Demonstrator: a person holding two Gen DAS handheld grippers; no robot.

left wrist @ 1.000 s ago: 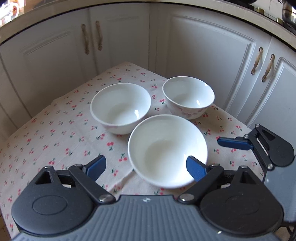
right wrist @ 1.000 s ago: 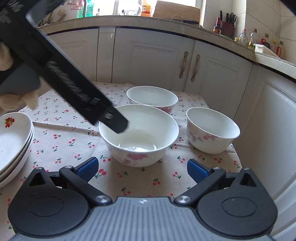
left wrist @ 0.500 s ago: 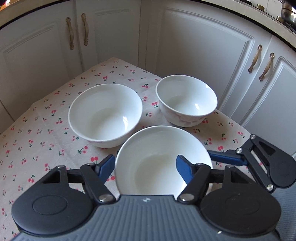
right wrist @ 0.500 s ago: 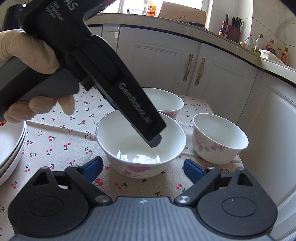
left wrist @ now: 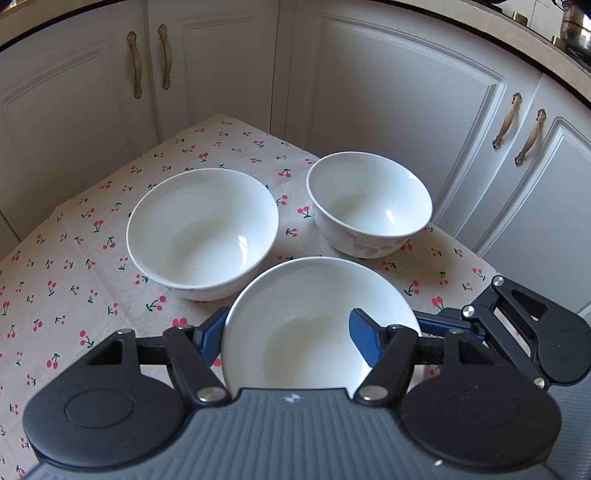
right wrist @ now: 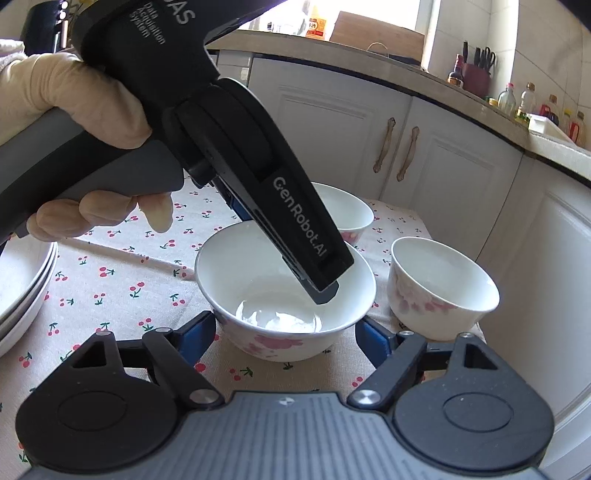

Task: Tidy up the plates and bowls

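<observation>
My left gripper [left wrist: 288, 334] pinches the near bowl's [left wrist: 314, 332] wall, while my right gripper [right wrist: 286, 332], just closing, straddles it to steady it.

The left gripper [left wrist: 288, 334] came down over the near bowl [left wrist: 314, 325] and closed on its rim. The right gripper [right wrist: 286, 334] closed in around the same bowl.

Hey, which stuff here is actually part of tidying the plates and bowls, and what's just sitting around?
Part of the job:
near bowl
wide bowl behind it
narrower bowl
stacked plates

Just lying about:
bottles on the counter
utensil holder
wooden board
cherry tablecloth
</observation>
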